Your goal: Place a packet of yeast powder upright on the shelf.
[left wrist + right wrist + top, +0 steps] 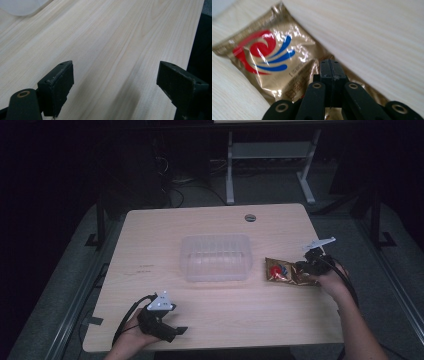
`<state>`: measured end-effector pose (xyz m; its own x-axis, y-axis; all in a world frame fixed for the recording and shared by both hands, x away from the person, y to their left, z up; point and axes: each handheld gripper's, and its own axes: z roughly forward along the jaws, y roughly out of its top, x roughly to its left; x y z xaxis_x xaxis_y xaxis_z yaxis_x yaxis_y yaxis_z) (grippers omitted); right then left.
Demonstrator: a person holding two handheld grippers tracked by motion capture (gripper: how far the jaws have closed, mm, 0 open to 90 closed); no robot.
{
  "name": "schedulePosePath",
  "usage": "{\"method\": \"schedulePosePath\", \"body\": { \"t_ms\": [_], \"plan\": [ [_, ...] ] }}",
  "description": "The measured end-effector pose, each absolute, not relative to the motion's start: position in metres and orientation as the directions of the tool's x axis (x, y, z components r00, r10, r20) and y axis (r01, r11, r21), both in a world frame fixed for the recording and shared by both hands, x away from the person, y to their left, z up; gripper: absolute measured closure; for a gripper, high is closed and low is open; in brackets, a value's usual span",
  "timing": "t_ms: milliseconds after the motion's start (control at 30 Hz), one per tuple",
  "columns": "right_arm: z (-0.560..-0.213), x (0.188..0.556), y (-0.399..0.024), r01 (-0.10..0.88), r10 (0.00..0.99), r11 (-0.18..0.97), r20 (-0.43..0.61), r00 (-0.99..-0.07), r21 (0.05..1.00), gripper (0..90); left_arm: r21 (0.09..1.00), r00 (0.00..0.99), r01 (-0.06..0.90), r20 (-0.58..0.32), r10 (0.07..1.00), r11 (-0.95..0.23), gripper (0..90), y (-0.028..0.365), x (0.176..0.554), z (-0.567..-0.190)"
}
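Right gripper (331, 67) fingers (325, 70) pinching the end of a shiny gold packet (270, 52) near the worktop's (150, 250) right edge, left gripper (172, 330) fingers (58, 83) spread wide over bare wood by the near edge, clear tub (216, 257) in the middle.

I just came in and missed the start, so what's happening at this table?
A person is working with a handheld gripper in each hand. The right gripper is shut on the edge of a gold foil packet with a red and blue logo, right of a clear plastic container in the middle of the wooden table. The left gripper waits near the table's front edge with its jaws wide open and nothing between them.
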<state>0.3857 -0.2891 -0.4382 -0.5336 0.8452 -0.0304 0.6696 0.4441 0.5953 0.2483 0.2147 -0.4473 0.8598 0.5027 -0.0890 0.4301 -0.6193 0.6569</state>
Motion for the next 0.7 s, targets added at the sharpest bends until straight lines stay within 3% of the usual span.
{"method": "schedulePosePath", "body": {
  "t_ms": [333, 700],
  "plan": [
    [-0.452, 0.387, -0.28, 0.679, 0.819, 0.474, 0.003, -0.574, 0.561, 90.0, 0.656, 0.863, 0.427, -0.089, 0.498, -0.623, 13.7, 0.215, 0.248, -0.448],
    [-0.452, 0.382, -0.261, 0.631, 0.721, 0.547, 0.074, -0.689, 0.55, 90.0, 0.655, 0.866, 0.423, -0.09, 0.491, -0.626, 13.7, 0.214, 0.248, -0.447]
  ]
}}
